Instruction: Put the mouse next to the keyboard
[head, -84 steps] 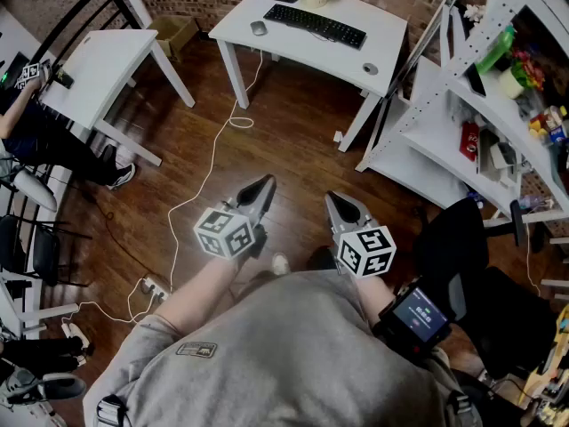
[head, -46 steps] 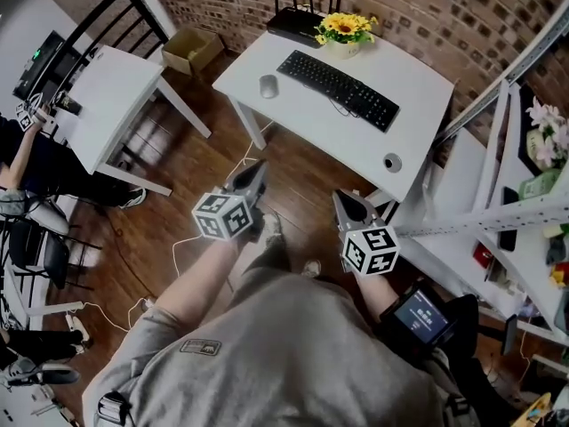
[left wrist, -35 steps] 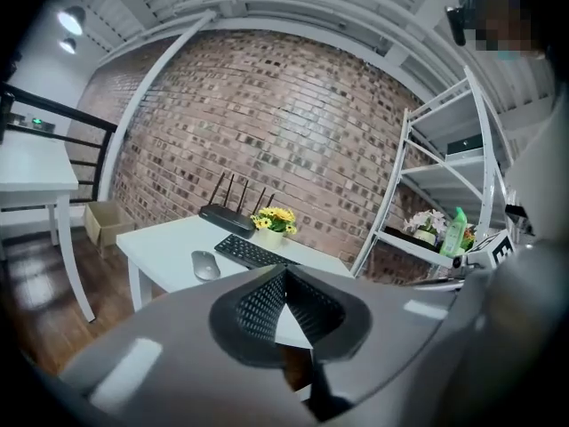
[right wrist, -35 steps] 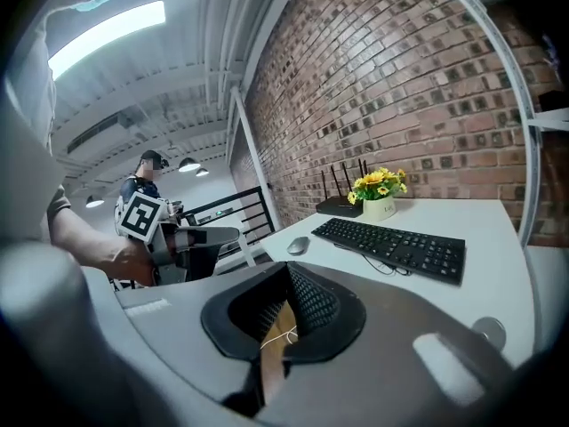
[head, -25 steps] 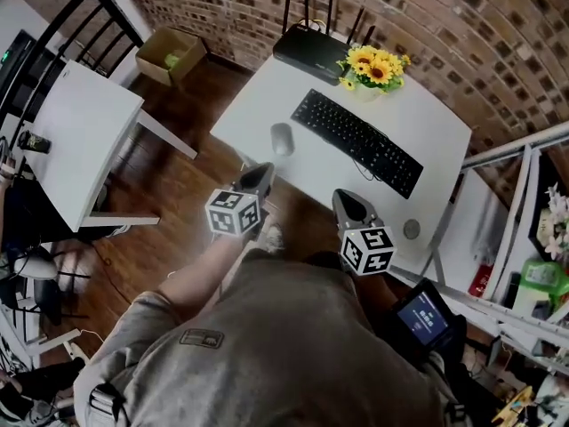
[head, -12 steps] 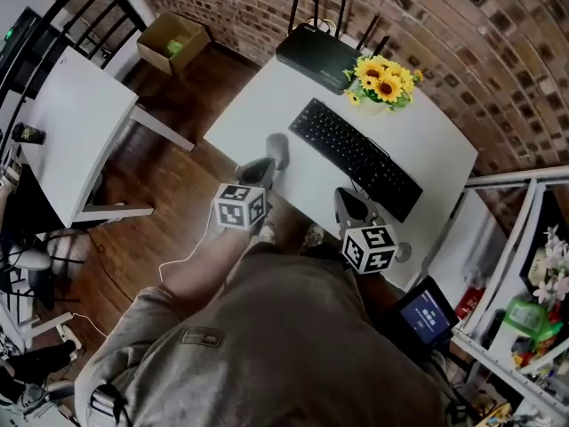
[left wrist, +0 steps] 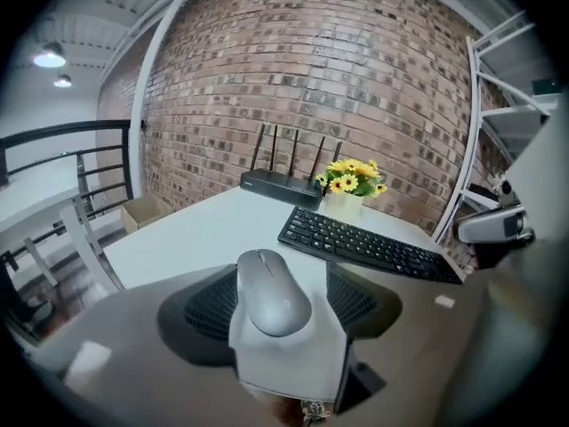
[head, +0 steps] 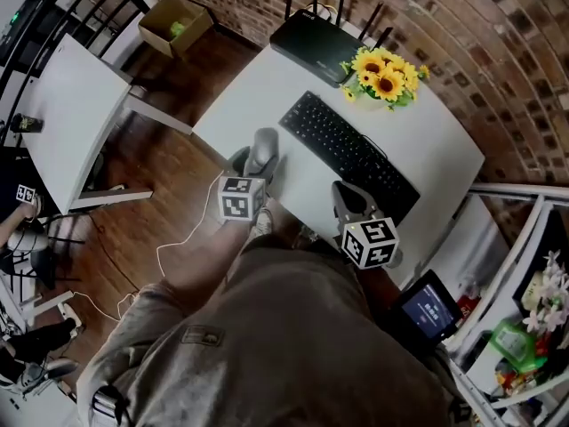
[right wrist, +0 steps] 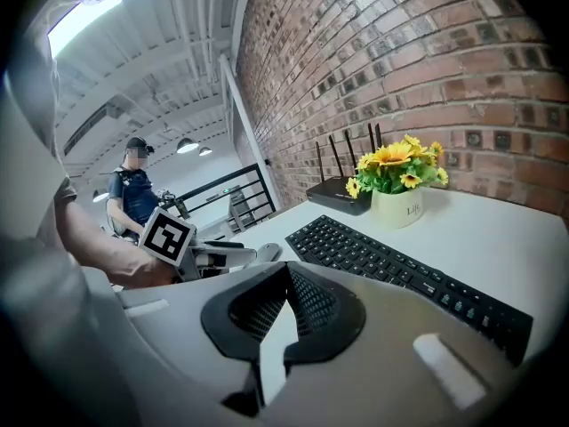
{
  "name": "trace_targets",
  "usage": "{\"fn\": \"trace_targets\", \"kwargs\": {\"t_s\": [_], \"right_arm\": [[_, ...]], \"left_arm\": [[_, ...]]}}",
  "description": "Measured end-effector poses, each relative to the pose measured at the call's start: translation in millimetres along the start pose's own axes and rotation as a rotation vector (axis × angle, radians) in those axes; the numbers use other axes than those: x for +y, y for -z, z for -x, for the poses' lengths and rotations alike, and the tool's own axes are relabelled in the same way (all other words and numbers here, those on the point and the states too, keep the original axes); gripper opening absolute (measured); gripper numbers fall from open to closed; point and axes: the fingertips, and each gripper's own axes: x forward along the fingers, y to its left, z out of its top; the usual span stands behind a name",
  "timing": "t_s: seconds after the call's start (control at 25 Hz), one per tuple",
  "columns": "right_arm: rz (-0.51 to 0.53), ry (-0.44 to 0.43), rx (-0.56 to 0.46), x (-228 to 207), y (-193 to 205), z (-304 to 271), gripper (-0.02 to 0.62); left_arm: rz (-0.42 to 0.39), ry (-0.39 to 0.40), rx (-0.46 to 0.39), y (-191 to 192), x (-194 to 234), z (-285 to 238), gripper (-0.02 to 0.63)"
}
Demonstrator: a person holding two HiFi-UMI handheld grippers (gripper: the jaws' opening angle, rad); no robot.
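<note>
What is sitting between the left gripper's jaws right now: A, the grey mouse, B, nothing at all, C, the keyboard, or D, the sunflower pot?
A: the left gripper view shows the grey mouse lying on the table between the jaws of the left gripper, which are opening and not pressing on it.

A white table (head: 427, 140) stands against the brick wall. A black keyboard (head: 347, 154) lies across its middle, parallel to the near edge. A grey mouse (head: 264, 149) lies by the near left corner, apart from the keyboard's left end. A black router (head: 309, 36) sits at the far left corner, with a pot of sunflowers (head: 384, 71) just beside it along the far edge.
</note>
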Motion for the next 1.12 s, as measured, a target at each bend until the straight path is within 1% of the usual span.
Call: {"fn": "trace_targets", "kwargs": {"t_s": [0.12,0.24,0.48,0.6,0.68,0.76,0.96,1.04,1.12], "right_arm": [[0.002,-0.014,0.019,-4.6,1.7,-1.7,0.011],[0.001,-0.021,0.033,-8.3,2.5,-2.8,0.011],[-0.007,-0.023,0.046,-15.2,1.8,-1.9,0.011],[-0.015,-0.022,0.046,-16.3,1.5,-2.8,0.011],[-0.016,-0.023,0.045,-15.2,1.0,-4.7,0.011],[-0.017,-0.027,0.043,-12.3,0.2,-7.3,0.011],[-0.014,-0.037,0.032,-2.0,-4.8,-14.0,0.011],[-0.013,-0.035,0.03,0.0,-5.4,-16.1,0.011],[-0.013,-0.032,0.029,2.2,-4.6,-17.6,0.011]], "left_arm": [[-0.02,-0.05,0.018,6.3,2.8,-8.3,0.33],[-0.033,-0.068,0.04,12.7,0.3,-18.2,0.345],[-0.062,-0.09,0.117,26.6,0.7,-33.1,0.339],[-0.089,-0.079,0.135,30.7,4.4,-32.2,0.305],[-0.111,-0.045,0.14,31.5,5.7,-30.6,0.305],[-0.14,0.015,0.149,32.7,4.9,-28.7,0.305],[-0.276,0.181,0.184,39.0,4.2,-20.1,0.305],[-0.327,0.218,0.195,41.0,5.5,-18.1,0.305],[-0.359,0.236,0.2,43.5,7.5,-16.5,0.305]]}}
